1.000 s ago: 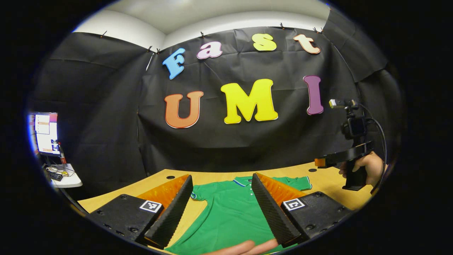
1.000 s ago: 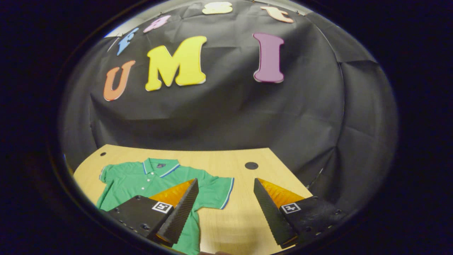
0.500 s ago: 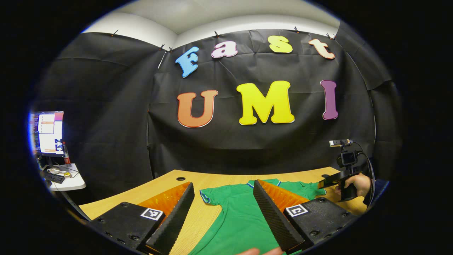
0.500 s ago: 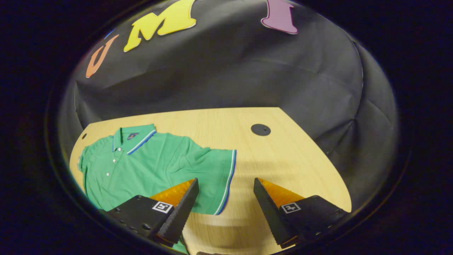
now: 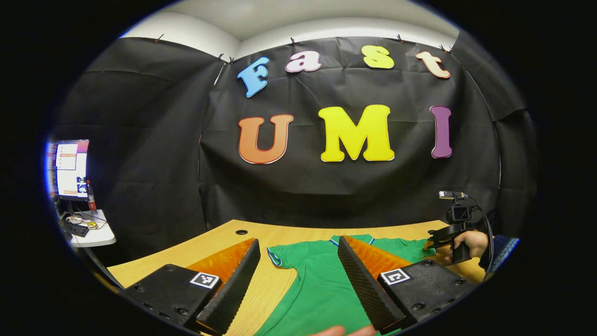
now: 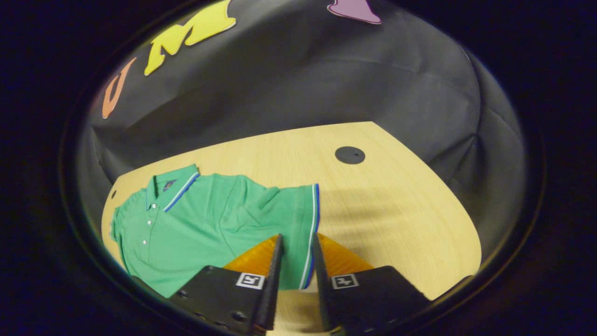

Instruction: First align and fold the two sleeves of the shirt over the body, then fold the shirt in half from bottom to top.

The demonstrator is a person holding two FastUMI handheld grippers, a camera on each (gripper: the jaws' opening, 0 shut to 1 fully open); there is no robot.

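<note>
1. The green shirt (image 6: pixel 205 224) lies flat on the wooden worktop (image 6: pixel 396 205), collar toward the worktop's far edge.
2. The right gripper (image 6: pixel 296 261) has its jaws nearly closed around the striped hem of the right sleeve (image 6: pixel 298 210); whether they press the cloth I cannot tell.
3. Bare worktop lies between that sleeve and the right edge.
4. The left gripper (image 5: pixel 298 275) hangs wide open above the shirt's body, its left sleeve (image 5: pixel 280 254) well inside the worktop's left edge.

Both views are strongly bent by the fisheye lens, most at the edges. The booth is dimly lit from overhead. A soft shadow is cast on the surface (image 6: pixel 396 210) in the slightly blurred right gripper view
</note>
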